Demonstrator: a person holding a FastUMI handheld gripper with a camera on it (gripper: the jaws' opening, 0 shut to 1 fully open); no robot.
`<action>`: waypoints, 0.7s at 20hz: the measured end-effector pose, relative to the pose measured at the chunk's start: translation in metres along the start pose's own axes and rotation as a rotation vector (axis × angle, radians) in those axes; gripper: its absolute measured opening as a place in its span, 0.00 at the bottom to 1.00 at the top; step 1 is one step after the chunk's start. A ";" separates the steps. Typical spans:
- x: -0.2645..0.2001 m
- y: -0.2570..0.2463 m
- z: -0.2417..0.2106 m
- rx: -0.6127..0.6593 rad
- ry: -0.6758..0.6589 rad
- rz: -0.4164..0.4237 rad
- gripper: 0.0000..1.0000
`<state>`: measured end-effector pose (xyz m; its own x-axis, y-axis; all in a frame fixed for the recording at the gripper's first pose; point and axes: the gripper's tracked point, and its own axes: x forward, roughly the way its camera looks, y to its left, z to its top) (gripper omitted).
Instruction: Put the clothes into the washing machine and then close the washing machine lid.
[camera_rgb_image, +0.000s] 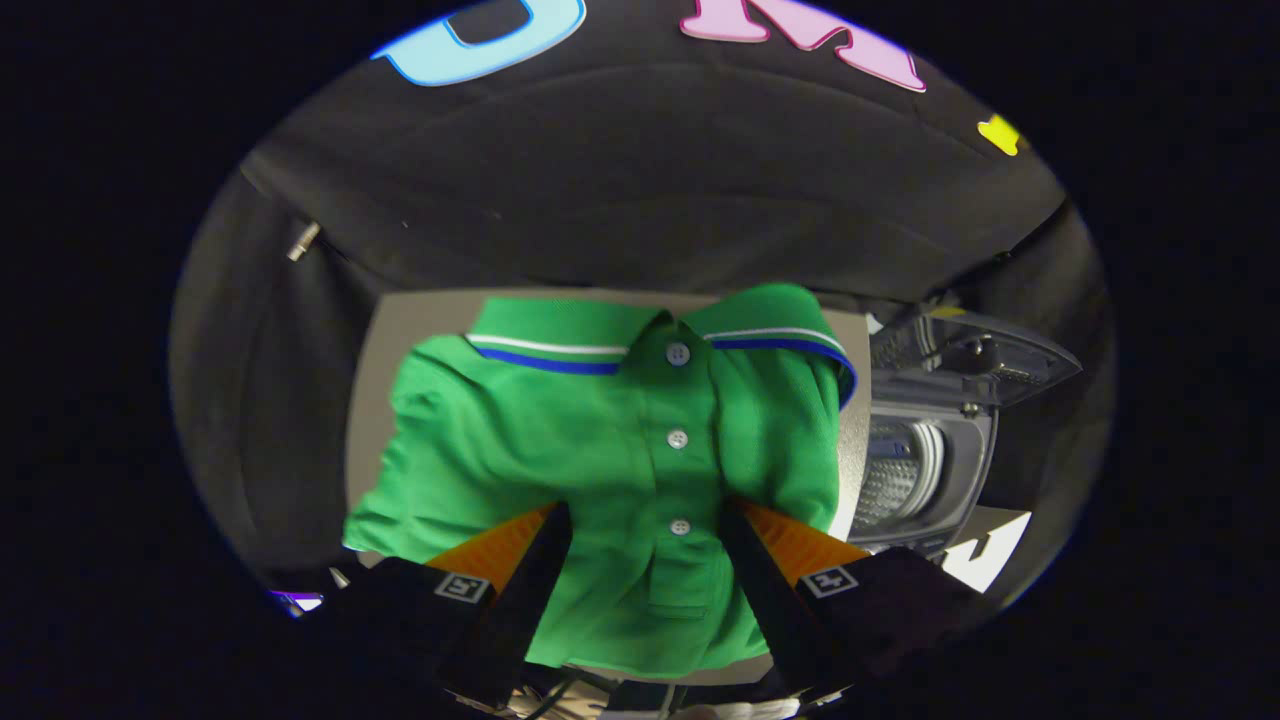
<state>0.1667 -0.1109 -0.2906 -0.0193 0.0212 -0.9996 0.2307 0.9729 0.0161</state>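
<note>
While spread wide over the green polo shirt, claw poised with a finger on either side of the button placket, nothing pinched yet. Fingers apart, cloth showing between them, lowest button sitting almost midway in the gap. Cannot tell whether the tips already touch the fabric or just hang over it.

Shirt lying front-up on the pale tabletop, collar with its white and blue stripes at the far end, hem nearest the claw, sleeves rumpled inward. Looks bunched into a compact heap, probably so one pinch can lift most of it.

Off to the right of the shirt, just beside its sleeve, toy-sized washing machine waiting with lid raised and tilted back, ribbed metal drum open and facing this way. Lid up for a reason: clear path for the garment, closing left for last.

Judging by the straddle, grab step in hand: aiming for the middle of the shirt so both halves hang evenly. Risk worth watching: a thin pinch catching only the top layer, leaving sleeves trailing outside the drum mouth.
</note>
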 end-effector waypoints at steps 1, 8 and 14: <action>0.006 0.002 -0.004 0.000 0.021 -0.041 0.96; -0.007 0.033 -0.001 0.063 0.025 0.137 0.12; -0.015 0.031 0.000 0.039 -0.156 0.301 0.05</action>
<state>0.1738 -0.0807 -0.2755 0.2036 0.2676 -0.9418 0.2407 0.9187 0.3131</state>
